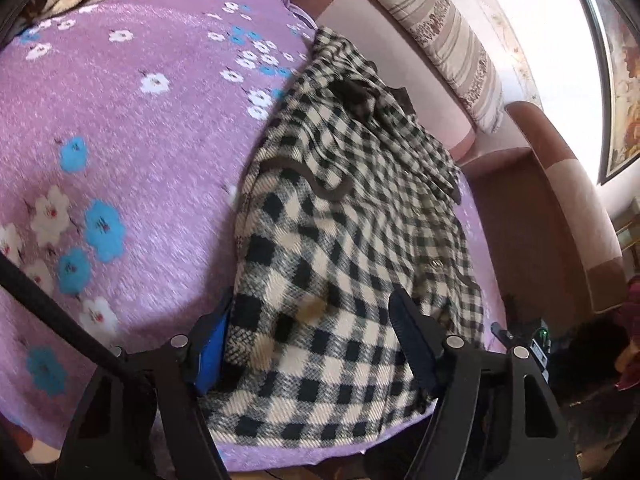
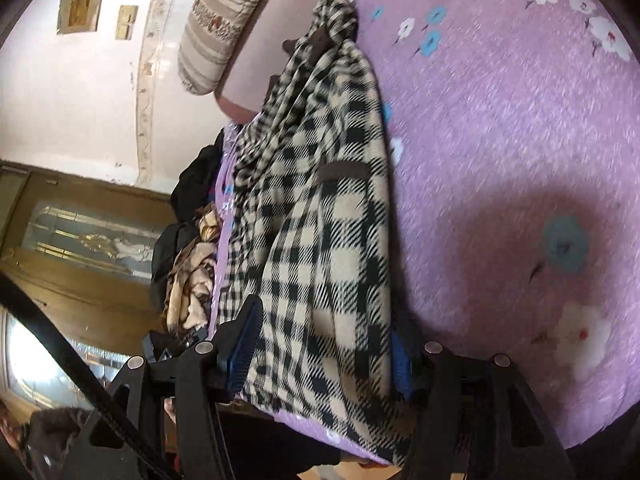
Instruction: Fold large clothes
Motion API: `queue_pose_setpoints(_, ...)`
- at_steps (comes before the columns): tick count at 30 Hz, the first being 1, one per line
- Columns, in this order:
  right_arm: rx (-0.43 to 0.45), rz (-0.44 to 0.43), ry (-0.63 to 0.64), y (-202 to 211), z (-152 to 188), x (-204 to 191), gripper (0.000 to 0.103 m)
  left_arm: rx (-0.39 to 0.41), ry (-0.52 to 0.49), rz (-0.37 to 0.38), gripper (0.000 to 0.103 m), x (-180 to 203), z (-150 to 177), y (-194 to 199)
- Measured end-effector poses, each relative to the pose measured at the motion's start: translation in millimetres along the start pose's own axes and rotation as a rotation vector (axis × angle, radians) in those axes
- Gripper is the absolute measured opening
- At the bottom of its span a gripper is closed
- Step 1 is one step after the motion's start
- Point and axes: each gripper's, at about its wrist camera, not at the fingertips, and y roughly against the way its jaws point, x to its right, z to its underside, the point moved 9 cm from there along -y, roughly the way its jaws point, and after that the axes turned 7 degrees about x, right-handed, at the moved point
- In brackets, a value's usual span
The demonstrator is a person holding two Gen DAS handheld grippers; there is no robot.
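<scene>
A black-and-cream checked coat (image 1: 352, 208) lies folded lengthwise on the purple flowered bedspread (image 1: 132, 128), its dark collar at the far end by the headboard. My left gripper (image 1: 310, 340) stands open over the coat's near hem. Its left blue pad (image 1: 212, 344) is at the coat's edge and its right finger (image 1: 412, 340) rests on top of the cloth. In the right wrist view the same coat (image 2: 320, 208) runs away from me. My right gripper (image 2: 324, 352) is open, with the near end of the coat lying loosely between its fingers.
A striped bolster pillow (image 1: 440, 40) leans on the pink padded headboard (image 1: 400, 92). Crumpled beige and dark clothes (image 2: 192, 272) are heaped past the coat's far side. A wooden cabinet with glass doors (image 2: 80, 232) stands by the wall. Bare bedspread (image 2: 520, 140) spreads beside the coat.
</scene>
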Motion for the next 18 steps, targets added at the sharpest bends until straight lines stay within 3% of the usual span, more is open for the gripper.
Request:
queue_pose_setpoints(5,-0.007,0.004,0.047,-5,11,-7,0.062,-0.019,-0.024,0.010,0.070,15,21,-2)
queue_pose_setpoints(12,-0.010,0.143,0.231,-20,34,-23,0.059,0.038,-0.178,-0.182,0.070,28,39,-7)
queue_pose_setpoints(13,0.000,0.192,0.273,-23,37,-25,0.055,0.034,-0.199,-0.219,0.065,29,39,-9)
queue_pose_setpoints(14,0.002,0.227,0.292,-24,37,-25,0.039,0.029,-0.218,-0.285,0.041,26,37,-9)
queue_pose_setpoints(15,0.000,0.267,0.305,-19,34,-18,0.017,0.022,-0.236,-0.364,0.025,20,33,-8)
queue_pose_setpoints(16,-0.004,0.282,0.298,-19,32,-15,0.013,0.012,-0.234,-0.391,0.007,16,29,-6)
queue_pose_setpoints(18,-0.001,0.247,0.245,-12,26,-13,0.010,0.012,-0.157,-0.334,0.006,11,21,4)
